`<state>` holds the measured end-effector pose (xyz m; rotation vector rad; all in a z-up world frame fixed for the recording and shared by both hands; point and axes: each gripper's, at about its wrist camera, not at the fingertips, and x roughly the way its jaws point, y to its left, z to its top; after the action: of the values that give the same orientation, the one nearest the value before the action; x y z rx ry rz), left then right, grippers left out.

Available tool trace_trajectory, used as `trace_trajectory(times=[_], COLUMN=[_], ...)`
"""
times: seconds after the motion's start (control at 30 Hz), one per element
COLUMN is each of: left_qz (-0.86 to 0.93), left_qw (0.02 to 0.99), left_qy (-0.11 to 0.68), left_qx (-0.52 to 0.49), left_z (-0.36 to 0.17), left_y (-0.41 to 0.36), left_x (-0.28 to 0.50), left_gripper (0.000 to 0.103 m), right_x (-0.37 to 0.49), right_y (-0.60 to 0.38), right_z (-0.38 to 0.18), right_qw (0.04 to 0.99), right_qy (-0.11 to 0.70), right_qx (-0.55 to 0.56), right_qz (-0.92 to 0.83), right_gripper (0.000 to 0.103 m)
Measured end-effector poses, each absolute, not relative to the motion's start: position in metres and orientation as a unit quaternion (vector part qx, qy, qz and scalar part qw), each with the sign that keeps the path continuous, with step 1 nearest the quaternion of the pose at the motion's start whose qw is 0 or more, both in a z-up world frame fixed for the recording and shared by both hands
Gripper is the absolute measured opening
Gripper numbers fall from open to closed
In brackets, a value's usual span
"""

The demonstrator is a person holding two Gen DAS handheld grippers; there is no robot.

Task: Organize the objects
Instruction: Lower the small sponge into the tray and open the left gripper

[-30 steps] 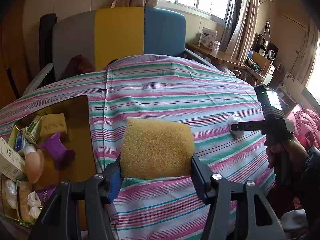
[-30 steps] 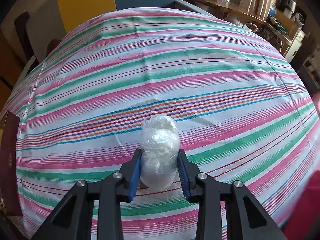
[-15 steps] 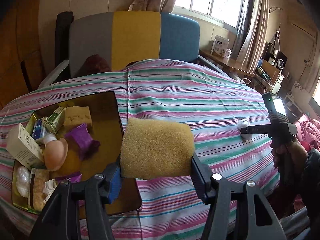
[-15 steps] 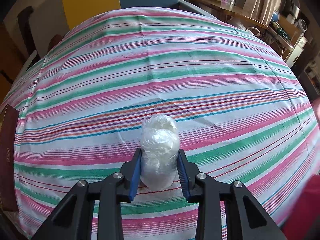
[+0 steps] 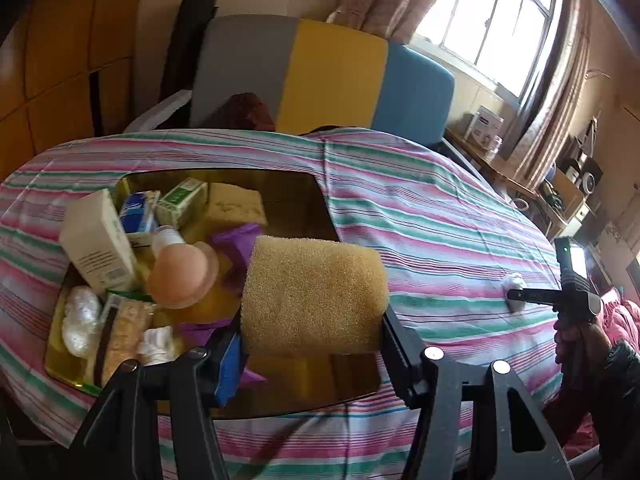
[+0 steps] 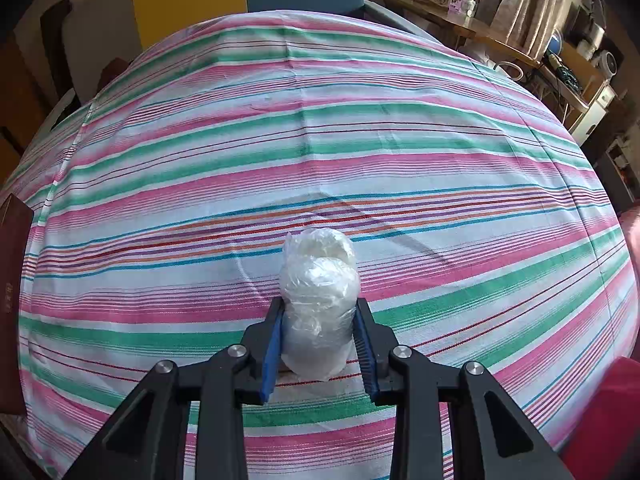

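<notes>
We work over the striped bench (image 5: 420, 216): the tray (image 5: 352, 384) at its left edge is crowded. Our left gripper (image 5: 312, 344) pinches the sponge (image 5: 314, 296) above the tray's free near corner; release low there. Our right gripper (image 6: 318, 344) clamps the plastic-wrapped bundle (image 6: 318, 280) on the cloth; lift it straight up.
</notes>
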<state>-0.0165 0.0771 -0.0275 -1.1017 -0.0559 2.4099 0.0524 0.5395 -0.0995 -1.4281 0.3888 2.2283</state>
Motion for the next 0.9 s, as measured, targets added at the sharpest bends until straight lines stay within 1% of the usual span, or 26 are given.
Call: trace_trajectory(times=[0.2,0.3,0.47,0.6,0.73,0.87,0.9], left_qz=[0.888,0.882,0.863,0.854,0.843,0.835,0.836], left_qw=[0.188,0.185,0.238,0.264,0.240,0.221,0.216], left_qy=[-0.048,-0.055,-0.060,-0.032,0.007,0.026,0.027], left_qx=[-0.416,-0.429,-0.442,-0.446,-0.482,-0.504,-0.504], left_z=[-0.041,-0.052,-0.057,-0.060,-0.083,-0.106,-0.110], left_y=[0.015,0.008,0.040,0.076,0.095,0.099,0.098], left_x=[-0.024,-0.027,-0.034,-0.043,-0.060,-0.070,-0.071], left_gripper=[0.060,0.060,0.060,0.060,0.060,0.062,0.064], right_x=[0.052,0.051,0.050,0.050,0.049,0.049,0.049], right_y=[0.536,0.534,0.533,0.532,0.532,0.532,0.532], right_z=[-0.100,-0.100,-0.100,-0.101,-0.101,-0.102,-0.102], right_qw=[0.228,0.226,0.225,0.224,0.224,0.222,0.222], right_qy=[0.129,0.126,0.125,0.124,0.123,0.120,0.119], right_qx=[-0.522,-0.523,-0.524,-0.526,-0.527,-0.529,-0.530], right_qz=[0.812,0.812,0.812,0.811,0.811,0.810,0.810], right_gripper=[0.033,0.033,0.033,0.033,0.033,0.033,0.033])
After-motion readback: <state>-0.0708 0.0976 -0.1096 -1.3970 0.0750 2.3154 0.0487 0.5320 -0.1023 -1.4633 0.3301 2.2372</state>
